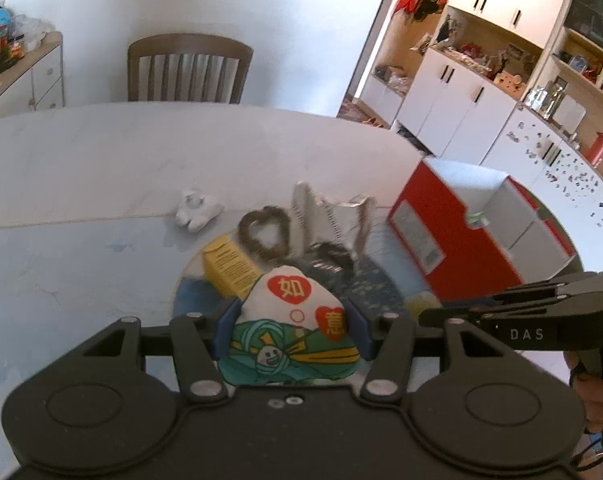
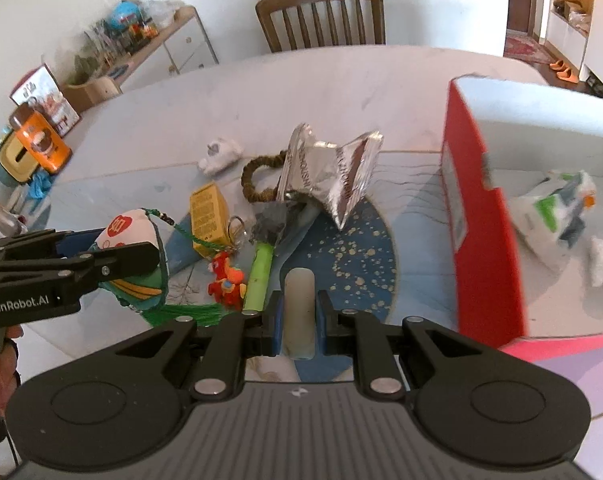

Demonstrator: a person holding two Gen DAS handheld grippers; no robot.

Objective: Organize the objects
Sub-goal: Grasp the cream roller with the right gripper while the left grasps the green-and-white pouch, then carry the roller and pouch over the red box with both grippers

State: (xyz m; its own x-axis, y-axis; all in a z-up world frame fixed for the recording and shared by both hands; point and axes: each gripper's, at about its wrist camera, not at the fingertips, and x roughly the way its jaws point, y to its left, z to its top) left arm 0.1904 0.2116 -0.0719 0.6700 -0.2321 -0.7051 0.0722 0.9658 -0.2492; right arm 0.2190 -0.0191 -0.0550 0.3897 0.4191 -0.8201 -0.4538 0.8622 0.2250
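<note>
Two grippers are at work: the left gripper point(image 1: 292, 330) with one stuffed cloth pouch point(image 1: 291, 328) clamped in it, the right gripper point(image 2: 299, 312) with one pale tube point(image 2: 299, 312).

On the table point(image 2: 301, 92) I count one yellow box point(image 2: 208, 214), one crumpled foil packet point(image 2: 333, 170), one brown braided ring point(image 2: 257, 184), one white figurine point(image 2: 220, 155), one green tube point(image 2: 259, 276) and one red toy point(image 2: 226, 280).

One red box point(image 2: 479, 216) stands open, with two wrapped packets point(image 2: 557, 216) inside.

One wooden chair point(image 2: 321, 16) stands behind.
</note>
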